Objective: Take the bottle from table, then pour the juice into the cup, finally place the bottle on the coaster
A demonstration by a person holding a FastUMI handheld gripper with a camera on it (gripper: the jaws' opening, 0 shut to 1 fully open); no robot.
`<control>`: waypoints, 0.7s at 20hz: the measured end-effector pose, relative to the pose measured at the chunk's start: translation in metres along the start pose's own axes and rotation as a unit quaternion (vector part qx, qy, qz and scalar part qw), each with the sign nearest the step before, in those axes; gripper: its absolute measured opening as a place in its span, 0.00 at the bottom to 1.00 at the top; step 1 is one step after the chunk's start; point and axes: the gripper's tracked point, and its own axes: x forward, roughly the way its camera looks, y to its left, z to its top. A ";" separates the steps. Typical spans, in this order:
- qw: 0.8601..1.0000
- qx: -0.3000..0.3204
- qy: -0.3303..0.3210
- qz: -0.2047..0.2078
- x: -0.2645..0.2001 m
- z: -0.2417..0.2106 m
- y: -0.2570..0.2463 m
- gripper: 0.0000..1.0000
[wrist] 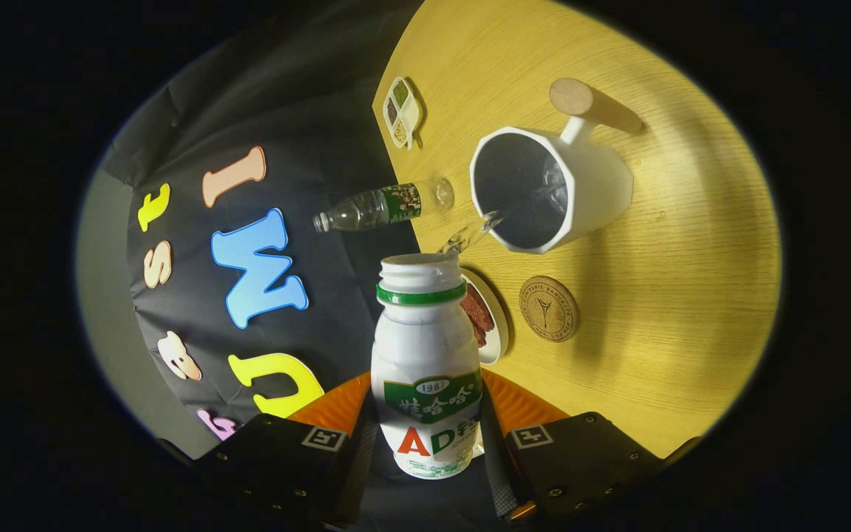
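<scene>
1. Pouring is the step in hand: the gripper has both fingers pressed on the lower body of the white bottle, one on each side, and the whole view is rolled, so the bottle is tipped toward the cup.
2. Clear liquid leaves the uncapped bottle mouth and runs in a thin stream over the near rim of the cup.
3. To do this well, I judge the mouth should stay over the cup opening and the tilt should grow slowly; the stream crosses close to the rim, so a small drift could spill onto the table.
4. Grip looks firm and low on the bottle; squeezing harder seems unneeded.
5. Cup: white, faceted, with a wooden handle; its dark inside does not let me judge the fill.
6. Coaster, round cork, lies bare just beside the cup, awaiting the bottle.
7. A small dish with reddish food sits just beyond the bottle; a sectioned dish holds grains; a clear water bottle stands at the table edge.
</scene>
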 end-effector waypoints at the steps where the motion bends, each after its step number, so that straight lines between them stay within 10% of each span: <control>1: 1.000 0.005 -0.002 0.004 -0.001 0.001 0.002 0.66; 14: 0.999 0.048 -0.012 0.000 0.001 0.006 0.007 0.66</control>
